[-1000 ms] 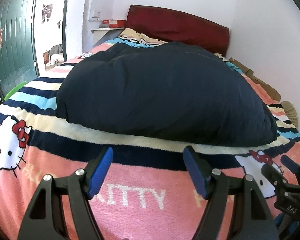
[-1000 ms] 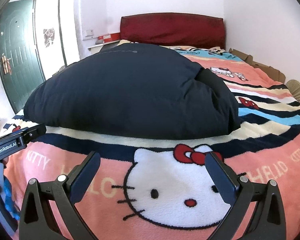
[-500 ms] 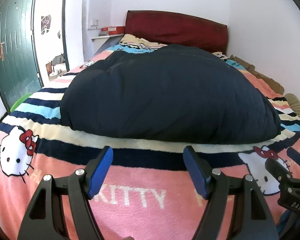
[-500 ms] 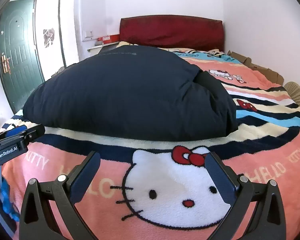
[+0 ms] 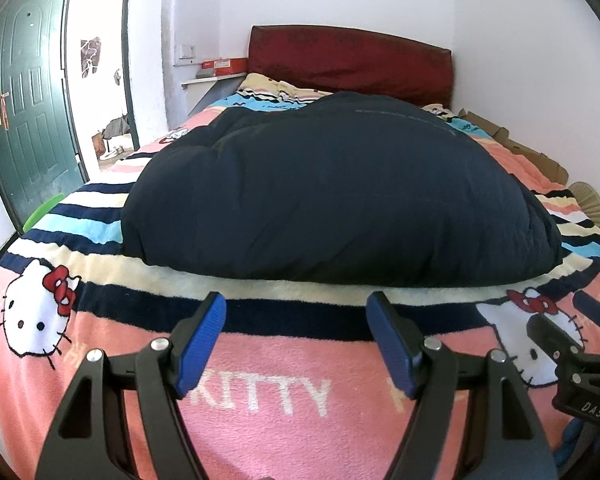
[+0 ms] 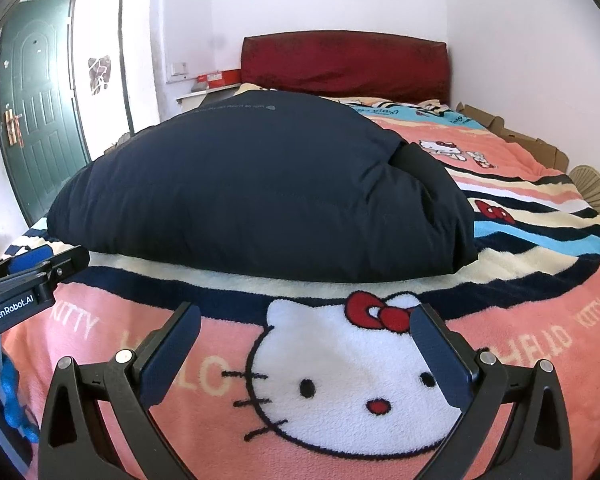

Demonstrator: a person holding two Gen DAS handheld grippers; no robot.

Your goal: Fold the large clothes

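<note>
There, on the bed, a big dark blue puffy coat (image 5: 332, 192) lay in a soft heap on the pink cat blanket (image 5: 260, 396). The coat sat in the middle of the blanket, and the red headboard (image 5: 348, 60) stood behind it. The left gripper (image 5: 296, 340) hung over the blanket just in front of the coat, not touching it, with its blue fingers (image 5: 200, 344) wide apart and nothing between them. The right gripper (image 6: 304, 356) hung in front of the coat too, over a big white cat face (image 6: 352, 380), spread wide and holding nothing. A green door (image 5: 24, 120) stood far off to the left of the coat.
</note>
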